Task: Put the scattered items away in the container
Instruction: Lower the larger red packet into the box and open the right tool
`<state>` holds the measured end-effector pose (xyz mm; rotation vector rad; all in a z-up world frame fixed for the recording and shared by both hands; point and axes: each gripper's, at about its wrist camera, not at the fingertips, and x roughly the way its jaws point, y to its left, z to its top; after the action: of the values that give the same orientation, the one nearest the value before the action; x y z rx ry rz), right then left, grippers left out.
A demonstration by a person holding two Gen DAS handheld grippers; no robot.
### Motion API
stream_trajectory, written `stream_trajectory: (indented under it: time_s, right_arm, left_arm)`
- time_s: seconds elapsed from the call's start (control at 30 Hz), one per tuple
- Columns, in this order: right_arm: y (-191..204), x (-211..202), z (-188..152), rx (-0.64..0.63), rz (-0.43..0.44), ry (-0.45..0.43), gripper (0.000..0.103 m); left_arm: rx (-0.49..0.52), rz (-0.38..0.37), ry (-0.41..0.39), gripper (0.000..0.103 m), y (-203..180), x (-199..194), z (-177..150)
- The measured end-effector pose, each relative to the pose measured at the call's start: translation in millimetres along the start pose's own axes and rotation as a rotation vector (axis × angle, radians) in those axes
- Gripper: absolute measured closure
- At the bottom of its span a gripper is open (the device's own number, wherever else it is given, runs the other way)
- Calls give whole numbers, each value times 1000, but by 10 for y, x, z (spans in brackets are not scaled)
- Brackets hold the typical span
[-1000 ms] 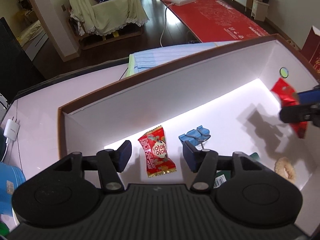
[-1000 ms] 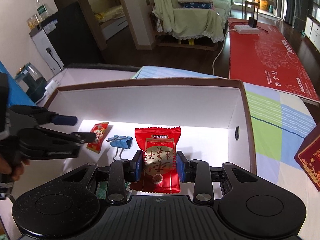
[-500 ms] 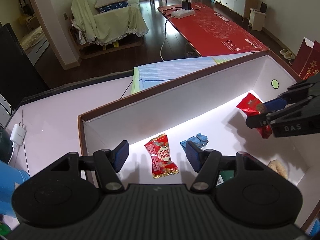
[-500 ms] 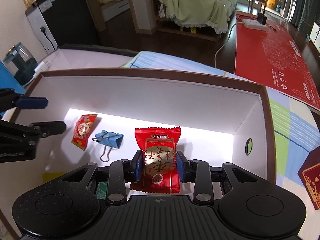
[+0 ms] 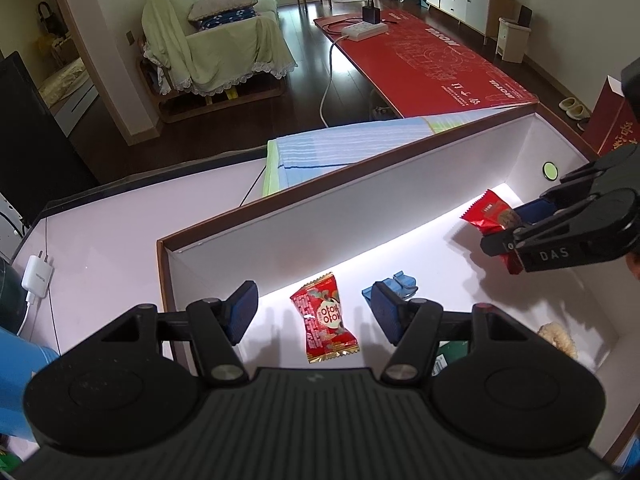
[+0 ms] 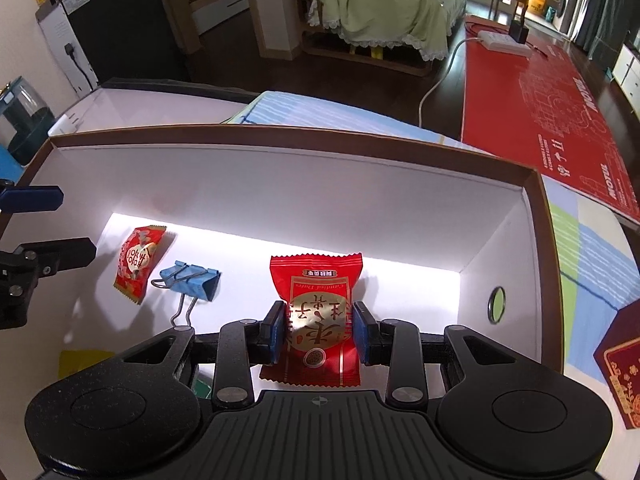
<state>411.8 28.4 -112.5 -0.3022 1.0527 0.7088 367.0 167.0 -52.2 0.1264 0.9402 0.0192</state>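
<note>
A white box with a brown rim is the container. My right gripper is shut on a red and gold snack packet, held above the box floor near its right end. My left gripper hangs open over the left part of the box with nothing between its fingers; it shows at the left edge of the right wrist view. On the floor below it lie a small red candy packet and a blue binder clip.
A round biscuit and a green item lie near the box's front wall, with a yellow patch by them. A white charger sits on the table to the left. A red gift box stands right of the container.
Both grippers have risen and drawn back from the box floor. The right gripper still holds the red and gold packet; the left has stayed open.
</note>
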Motion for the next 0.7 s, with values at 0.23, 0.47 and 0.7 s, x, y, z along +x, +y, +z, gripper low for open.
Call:
stream_trajectory:
  time_s: [0.23,0.47,0.7]
  right_arm:
    - [34,-48,8,16,31,-23,16]
    - [11,-188,8,29,49,-19,16]
    - [178,-369,-54,11,57,-29,16]
  left_arm:
    - [2,5,-5,43,-21,-34,-2]
    - [3,10,-13,42,-27,-104,23]
    - [9,12,-28,41,-56,-204,33]
